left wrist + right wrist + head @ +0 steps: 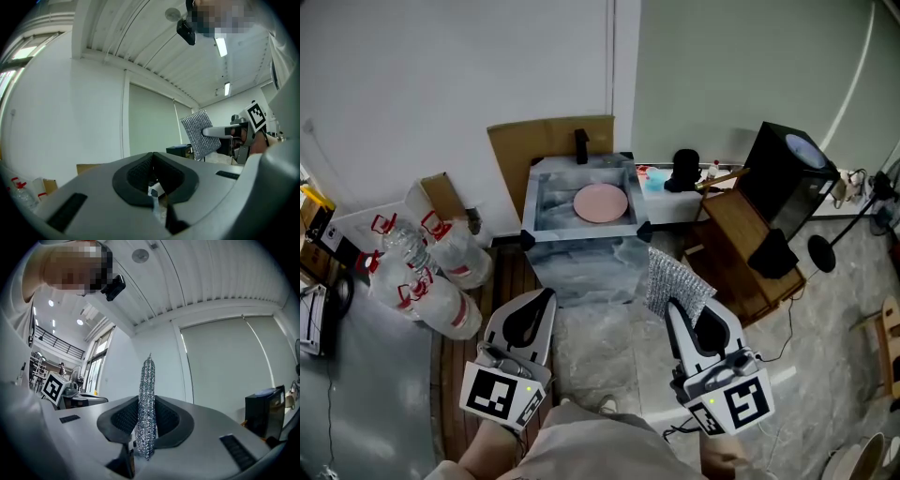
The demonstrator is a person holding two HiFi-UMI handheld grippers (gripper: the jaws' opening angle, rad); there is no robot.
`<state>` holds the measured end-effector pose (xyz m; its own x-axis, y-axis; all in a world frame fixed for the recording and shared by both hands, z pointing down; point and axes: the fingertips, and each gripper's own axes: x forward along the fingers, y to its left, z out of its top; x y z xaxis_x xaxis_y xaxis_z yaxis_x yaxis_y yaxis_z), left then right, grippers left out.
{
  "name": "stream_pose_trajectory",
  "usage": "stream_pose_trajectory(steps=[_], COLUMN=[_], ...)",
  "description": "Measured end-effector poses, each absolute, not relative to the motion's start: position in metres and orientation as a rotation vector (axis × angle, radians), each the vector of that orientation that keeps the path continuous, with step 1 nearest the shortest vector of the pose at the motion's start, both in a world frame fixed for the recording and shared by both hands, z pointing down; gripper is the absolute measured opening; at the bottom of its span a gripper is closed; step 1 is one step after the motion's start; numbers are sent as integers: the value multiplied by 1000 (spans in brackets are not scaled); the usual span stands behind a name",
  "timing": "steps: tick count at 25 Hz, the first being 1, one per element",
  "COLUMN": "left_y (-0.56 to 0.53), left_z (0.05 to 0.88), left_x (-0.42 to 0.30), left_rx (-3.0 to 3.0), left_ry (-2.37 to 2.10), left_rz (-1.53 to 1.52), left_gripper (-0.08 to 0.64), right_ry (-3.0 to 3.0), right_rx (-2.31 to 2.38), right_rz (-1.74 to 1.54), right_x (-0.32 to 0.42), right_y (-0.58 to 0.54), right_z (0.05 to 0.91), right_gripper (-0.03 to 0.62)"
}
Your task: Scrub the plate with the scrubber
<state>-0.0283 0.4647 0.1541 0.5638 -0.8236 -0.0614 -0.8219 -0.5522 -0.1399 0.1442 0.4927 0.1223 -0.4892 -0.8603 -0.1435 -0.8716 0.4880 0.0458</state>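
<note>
With our right tool (677, 309) clamped on the mesh scrubber (673, 279) by its edge, left tool (542, 298) closed and empty, and the pink plate (600, 202) well ahead in the sink (581, 236), scrubbing could tug the mesh loose.

Marbled sink basin (546, 208), cardboard sheet (517, 148) behind it, clear plastic bottles (431, 272) at left, black box (783, 178) by wooden stand (741, 234).

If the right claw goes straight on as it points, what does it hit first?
Likely the far wall. The right claw, shut on the scrubber, points about level, seemingly above the sink; its view shows nothing nearer, though depth is unclear.
</note>
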Motion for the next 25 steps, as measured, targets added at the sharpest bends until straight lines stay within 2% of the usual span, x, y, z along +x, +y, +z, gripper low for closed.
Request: stream_pose_trajectory(steps=[14,25], left_y=[447,393], left_z=[164,182], left_x=[-5,1], left_rx=[-2638,-2641], left_ry=[1364,1323], left_rz=[-87,-50], left_gripper=[17,17], right_ry=[2643,2676], right_rx=[-1520,-1545], right_rz=[91,107], right_x=[162,159], right_y=[472,412], right_z=[143,167], right_gripper=[101,101])
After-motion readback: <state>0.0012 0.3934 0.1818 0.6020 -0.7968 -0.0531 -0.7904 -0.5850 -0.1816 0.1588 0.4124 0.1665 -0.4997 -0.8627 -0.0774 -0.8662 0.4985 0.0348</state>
